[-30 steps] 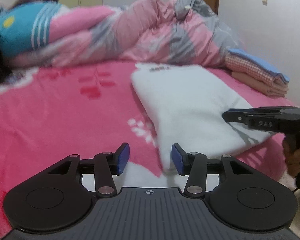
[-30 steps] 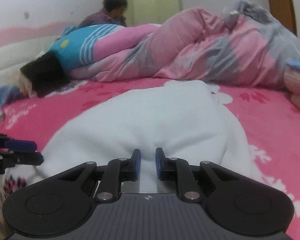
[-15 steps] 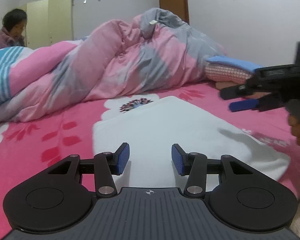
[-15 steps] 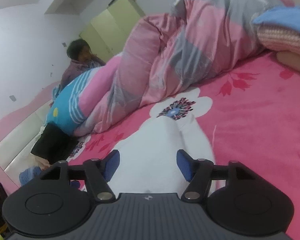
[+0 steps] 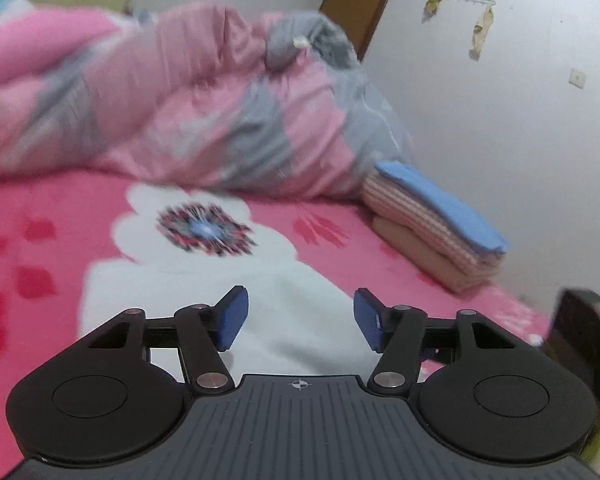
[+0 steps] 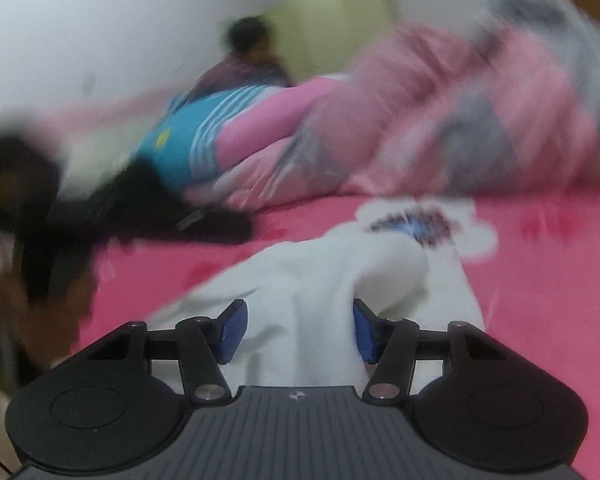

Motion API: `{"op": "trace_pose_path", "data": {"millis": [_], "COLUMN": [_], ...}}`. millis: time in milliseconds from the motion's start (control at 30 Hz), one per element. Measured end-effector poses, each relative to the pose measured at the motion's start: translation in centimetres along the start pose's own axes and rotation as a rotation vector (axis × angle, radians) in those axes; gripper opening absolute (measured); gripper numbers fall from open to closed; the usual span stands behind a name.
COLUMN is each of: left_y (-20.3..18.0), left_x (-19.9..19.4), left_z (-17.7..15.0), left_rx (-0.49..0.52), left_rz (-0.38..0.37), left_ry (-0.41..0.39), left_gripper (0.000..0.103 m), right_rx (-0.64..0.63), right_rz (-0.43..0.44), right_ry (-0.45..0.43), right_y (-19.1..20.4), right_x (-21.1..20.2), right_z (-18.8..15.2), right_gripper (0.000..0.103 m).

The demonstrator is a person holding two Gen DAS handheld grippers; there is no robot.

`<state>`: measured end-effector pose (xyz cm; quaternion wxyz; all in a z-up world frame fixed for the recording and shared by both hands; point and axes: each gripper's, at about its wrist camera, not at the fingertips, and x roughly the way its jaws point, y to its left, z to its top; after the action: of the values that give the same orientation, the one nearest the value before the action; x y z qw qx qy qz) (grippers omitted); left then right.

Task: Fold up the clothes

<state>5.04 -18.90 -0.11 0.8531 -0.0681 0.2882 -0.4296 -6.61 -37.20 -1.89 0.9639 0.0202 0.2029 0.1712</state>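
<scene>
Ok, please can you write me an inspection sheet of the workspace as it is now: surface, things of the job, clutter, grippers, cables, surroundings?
Surface: pink flowered bedspread covers the bed.
Job's things: white garment lies on the bedspread, partly bunched; stack of folded clothes near the wall.
Clutter: pink and grey quilt heaped behind; black garment by it.
Grippers: left gripper open, over the white garment; right gripper open, white cloth between its fingers.
Cables: nothing seen.
Surroundings: white wall, brown door, a blurred person beyond the bed.
</scene>
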Motion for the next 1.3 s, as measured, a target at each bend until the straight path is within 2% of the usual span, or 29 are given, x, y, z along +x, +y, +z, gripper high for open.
{"op": "trace_pose_path", "data": {"millis": [100, 200, 300, 367, 433, 533, 700, 767, 833, 933, 1033, 1100, 1167, 1233, 1300], "left_y": [-0.4, -0.3, 0.3, 1.6, 2.8, 3.7, 4.1, 4.2, 4.5, 5.0, 5.8, 6.4, 6.8, 7.1, 7.4], "left_x": [1.7, 2.8, 3.6, 3.6, 3.1, 2.3, 1.8, 1.7, 1.7, 1.8, 1.7, 1.5, 1.3, 1.2, 1.0], "left_z": [-0.4, -0.7, -1.0, -1.3, -1.6, -2.4, -3.2, -3.4, -3.6, -4.0, -4.3, -4.4, -4.5, -4.6, -4.7], "left_rx": [0.036, 0.047, 0.04, -0.03, -0.094, -0.137, -0.155, -0.16, -0.164, -0.179, -0.215, -0.24, -0.265, -0.287, -0.305], "left_rz": [0.022, 0.027, 0.101, 0.094, 0.073, 0.052, 0.047, 0.046, 0.043, 0.031, 0.0, -0.023, -0.041, -0.056, -0.074], "left_ry": [0.035, 0.073, 0.093, 0.089, 0.068, 0.031, -0.003, -0.015, -0.025, -0.038, -0.052, -0.062, -0.07, -0.077, -0.093], "left_gripper": [0.061, 0.061, 0.057, 0.053, 0.049, 0.048, 0.048, 0.048, 0.048, 0.048, 0.048, 0.048, 0.048, 0.048, 0.048], "right_rx": [-0.306, -0.538, -0.677, -0.706, -0.681, -0.55, -0.138, 0.036, 0.144, 0.26, 0.363, 0.326, 0.212, 0.089, -0.034], "right_rz": [-0.077, -0.102, -0.111, -0.104, -0.077, -0.034, 0.023, 0.033, 0.056, 0.103, 0.153, 0.209, 0.242, 0.234, 0.187], "right_ry": [-0.003, -0.003, -0.034, -0.054, -0.063, -0.057, -0.081, -0.049, 0.018, 0.14, 0.244, 0.186, 0.103, 0.074, 0.081], "right_y": [4.8, 8.3, 10.3, 10.8, 10.4, 8.1, 0.6, -2.7, -4.5, -6.3, -7.8, -6.8, -4.9, -2.9, -1.0], "right_x": [0.6, 1.4, 1.4, 0.9, -0.1, -1.8, -3.8, -2.5, -0.7, 2.3, 5.0, 3.7, 1.8, 0.9, 0.7], "right_z": [-0.7, -2.1, -3.2, -3.4, -3.3, -2.2, 0.8, 2.1, 2.1, 1.4, 0.7, 0.4, 0.5, 0.6, 0.4], "right_gripper": [0.059, 0.06, 0.058, 0.057, 0.058, 0.058, 0.058, 0.058, 0.057, 0.047, 0.01, 0.01, 0.01, 0.011, 0.011]}}
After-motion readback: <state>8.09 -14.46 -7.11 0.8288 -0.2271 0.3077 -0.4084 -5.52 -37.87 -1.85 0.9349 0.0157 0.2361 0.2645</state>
